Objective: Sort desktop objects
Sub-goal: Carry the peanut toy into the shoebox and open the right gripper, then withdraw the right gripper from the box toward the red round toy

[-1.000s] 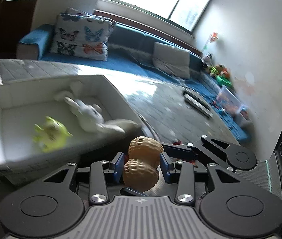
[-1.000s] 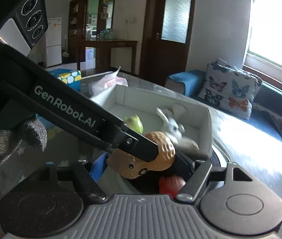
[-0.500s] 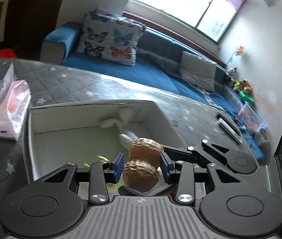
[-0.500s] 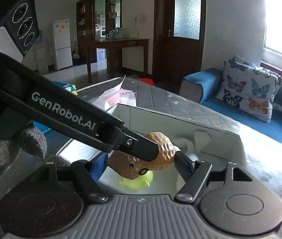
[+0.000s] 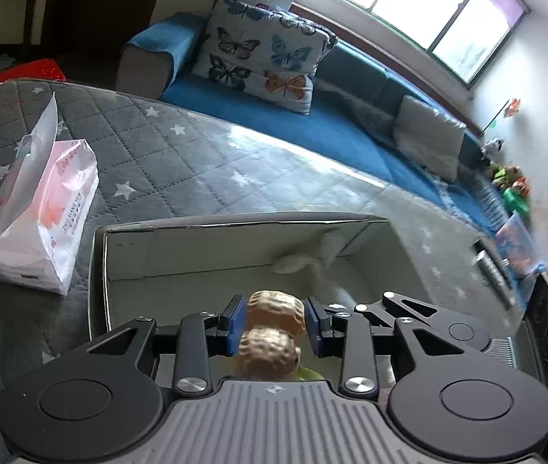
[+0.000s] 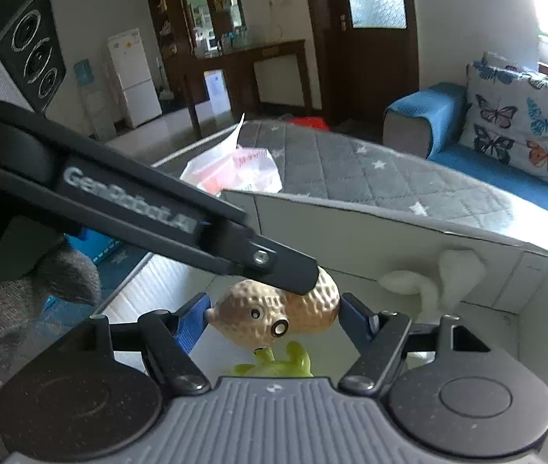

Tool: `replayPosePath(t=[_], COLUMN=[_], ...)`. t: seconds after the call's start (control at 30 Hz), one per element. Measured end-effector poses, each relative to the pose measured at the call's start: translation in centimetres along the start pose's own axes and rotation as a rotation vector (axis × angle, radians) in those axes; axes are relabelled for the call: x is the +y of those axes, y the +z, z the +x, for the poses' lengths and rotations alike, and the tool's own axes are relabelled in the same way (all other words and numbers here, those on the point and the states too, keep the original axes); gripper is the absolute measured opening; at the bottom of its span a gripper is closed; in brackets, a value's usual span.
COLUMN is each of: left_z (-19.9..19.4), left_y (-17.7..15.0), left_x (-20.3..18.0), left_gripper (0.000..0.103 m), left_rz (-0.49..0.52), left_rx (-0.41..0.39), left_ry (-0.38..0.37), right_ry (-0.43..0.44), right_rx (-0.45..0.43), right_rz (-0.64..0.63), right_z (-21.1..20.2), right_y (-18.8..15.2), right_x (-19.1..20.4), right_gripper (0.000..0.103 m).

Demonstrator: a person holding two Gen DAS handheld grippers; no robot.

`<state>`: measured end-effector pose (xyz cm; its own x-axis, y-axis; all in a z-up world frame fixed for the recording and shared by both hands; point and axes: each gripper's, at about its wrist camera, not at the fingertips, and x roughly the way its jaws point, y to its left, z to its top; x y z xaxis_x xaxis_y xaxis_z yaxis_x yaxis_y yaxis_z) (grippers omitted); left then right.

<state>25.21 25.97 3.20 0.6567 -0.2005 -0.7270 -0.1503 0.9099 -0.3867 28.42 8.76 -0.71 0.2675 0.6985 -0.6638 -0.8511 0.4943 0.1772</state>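
A tan peanut toy [image 5: 270,332] with googly eyes sits between the blue pads of my left gripper [image 5: 274,321], which is shut on it above the white box [image 5: 196,243]. In the right wrist view the same peanut toy [image 6: 278,317] hangs between my right gripper's open jaws [image 6: 274,319], with the left gripper's black finger [image 6: 274,266] clamped over it. A white plush rabbit [image 6: 436,278] lies in the box's far corner, also seen in the left wrist view [image 5: 312,263]. A green toy [image 6: 274,363] lies on the box floor below the peanut.
A pink and white tissue pack [image 5: 38,208] stands left of the box on the grey quilted star cover [image 5: 181,154]. A blue sofa with a butterfly cushion [image 5: 262,54] runs behind. A wooden door and sideboard [image 6: 258,62] stand further back.
Both grippers have moved forward over the white box, with the peanut toy carried along. The box interior now fills the lower view, and the green toy sits directly beneath the peanut.
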Motion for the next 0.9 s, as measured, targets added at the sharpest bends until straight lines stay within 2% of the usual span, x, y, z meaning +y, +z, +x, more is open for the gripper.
replayPosePath(t=[0.47, 0.57, 0.67, 0.9], left_z=[1.4, 1.2, 0.8, -1.1], left_y=[-0.4, -0.4, -0.5, -0.8], left_x=[1.1, 1.2, 1.1, 0.6], left_gripper=[0.037, 0.037, 0.037, 0.037], left_rz=[0.001, -0.005, -0.003, -0.009], left_rx=[0.022, 0.019, 0.007, -0.038], left_ry=[0.053, 0.057, 0.060, 0.062], right_ry=[-0.052, -0.055, -0.061, -0.077], right_rx=[0.111, 0.107, 0.089, 0.030], right_rz=[-0.066, -0.064, -0.064, -0.071], right_z=[2.7, 2.8, 2.0, -0.6], right_y=[1.0, 1.0, 0.8, 0.1], right_x=[1.0, 1.1, 1.3, 2.0], right_gripper=[0.075, 0.076, 0.082, 0.083])
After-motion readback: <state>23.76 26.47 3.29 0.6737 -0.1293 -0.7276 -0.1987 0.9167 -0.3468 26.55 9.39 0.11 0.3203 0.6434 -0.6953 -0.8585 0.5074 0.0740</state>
